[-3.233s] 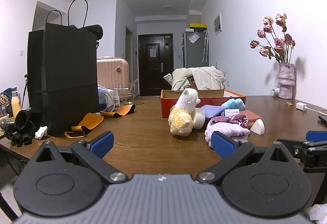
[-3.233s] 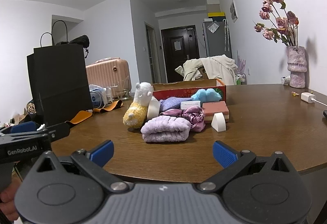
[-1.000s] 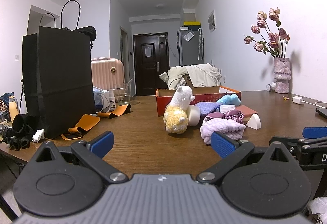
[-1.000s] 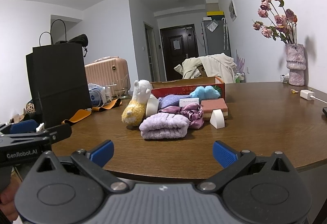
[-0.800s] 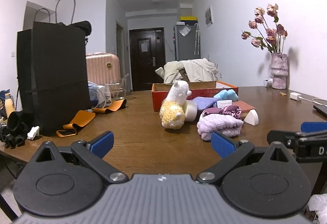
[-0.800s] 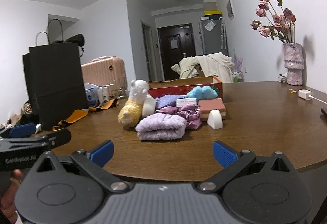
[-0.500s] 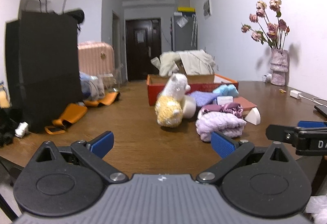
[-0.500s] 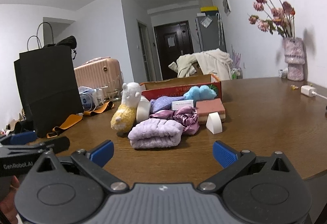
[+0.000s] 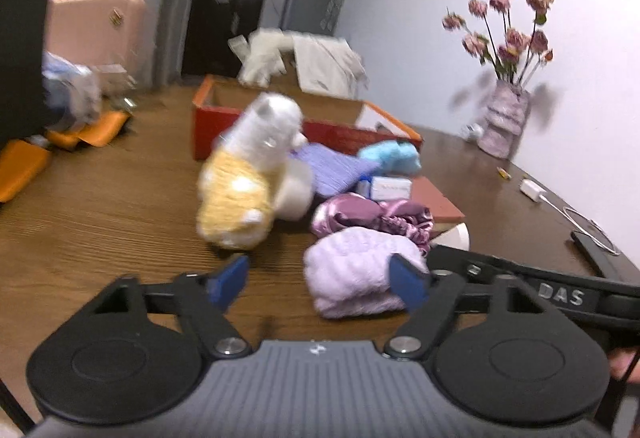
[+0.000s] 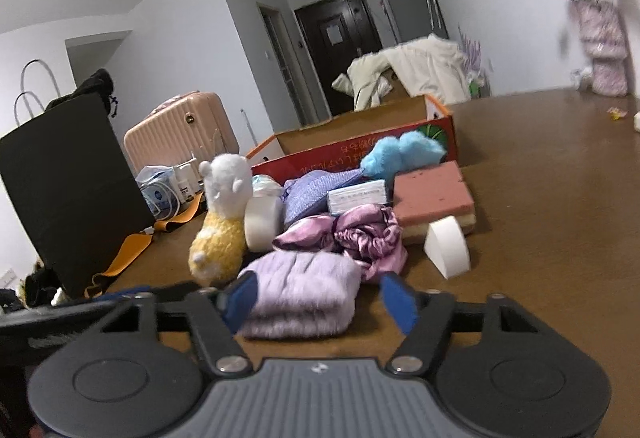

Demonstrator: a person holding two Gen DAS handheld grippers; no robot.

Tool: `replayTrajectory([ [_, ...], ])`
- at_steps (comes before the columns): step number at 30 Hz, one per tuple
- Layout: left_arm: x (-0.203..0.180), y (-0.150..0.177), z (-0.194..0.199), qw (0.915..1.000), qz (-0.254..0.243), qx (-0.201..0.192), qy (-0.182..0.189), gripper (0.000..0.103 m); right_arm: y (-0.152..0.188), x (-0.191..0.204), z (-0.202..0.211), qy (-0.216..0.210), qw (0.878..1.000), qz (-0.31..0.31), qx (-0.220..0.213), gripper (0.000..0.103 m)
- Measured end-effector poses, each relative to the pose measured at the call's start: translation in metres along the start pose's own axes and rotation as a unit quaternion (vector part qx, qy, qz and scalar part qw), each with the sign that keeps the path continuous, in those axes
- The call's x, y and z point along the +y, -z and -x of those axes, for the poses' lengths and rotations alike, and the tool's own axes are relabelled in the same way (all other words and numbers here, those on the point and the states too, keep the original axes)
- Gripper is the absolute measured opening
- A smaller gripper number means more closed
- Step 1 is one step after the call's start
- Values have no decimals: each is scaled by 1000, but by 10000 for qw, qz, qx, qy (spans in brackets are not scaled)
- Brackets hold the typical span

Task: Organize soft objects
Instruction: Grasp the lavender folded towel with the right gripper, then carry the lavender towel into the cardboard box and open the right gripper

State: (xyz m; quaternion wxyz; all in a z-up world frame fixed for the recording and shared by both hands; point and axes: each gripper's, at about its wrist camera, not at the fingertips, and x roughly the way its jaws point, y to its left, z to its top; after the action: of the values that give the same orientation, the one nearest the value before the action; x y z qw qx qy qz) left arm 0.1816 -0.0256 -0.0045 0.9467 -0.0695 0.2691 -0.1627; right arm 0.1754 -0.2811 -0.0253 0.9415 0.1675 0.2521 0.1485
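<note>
Left gripper [image 9: 320, 280] jaws have just been closing, seen part-way apart with nothing pressed; its right pad overlaps the folded lilac fluffy towel [image 9: 356, 272], contact unclear through blur. Right gripper [image 10: 318, 298] jaws have likewise been narrowing, the same towel framed between the pads, not visibly clamped. Behind the towel, on the brown wooden table [image 10: 560, 198], are seen a purple satin scrunchie [image 10: 360, 232], a white-and-yellow plush alpaca [image 10: 222, 222] and a red cardboard box [image 10: 360, 146].

A black paper bag [image 10: 68, 182] stands beside a pink suitcase [image 10: 180, 126].
</note>
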Motion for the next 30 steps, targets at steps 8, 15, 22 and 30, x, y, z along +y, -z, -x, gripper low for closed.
replayTrajectory([
  [8, 17, -11, -46, 9940, 581, 789, 478, 51, -11, -22, -41, -335, 9960, -581, 596, 45],
  [15, 24, -13, -50, 9878, 852, 1023, 812, 30, -11, -23, -44, -452, 9942, -640, 740, 20],
  [22, 9, -49, -22, 9898, 736, 620, 1052, 26, -45, -11, -13, -699, 9964, -404, 240, 17],
  [30, 1, -174, -63, 9850, 685, 320, 1551, 26, -176, -17, -27, -1055, 9933, 175, -443, 17],
])
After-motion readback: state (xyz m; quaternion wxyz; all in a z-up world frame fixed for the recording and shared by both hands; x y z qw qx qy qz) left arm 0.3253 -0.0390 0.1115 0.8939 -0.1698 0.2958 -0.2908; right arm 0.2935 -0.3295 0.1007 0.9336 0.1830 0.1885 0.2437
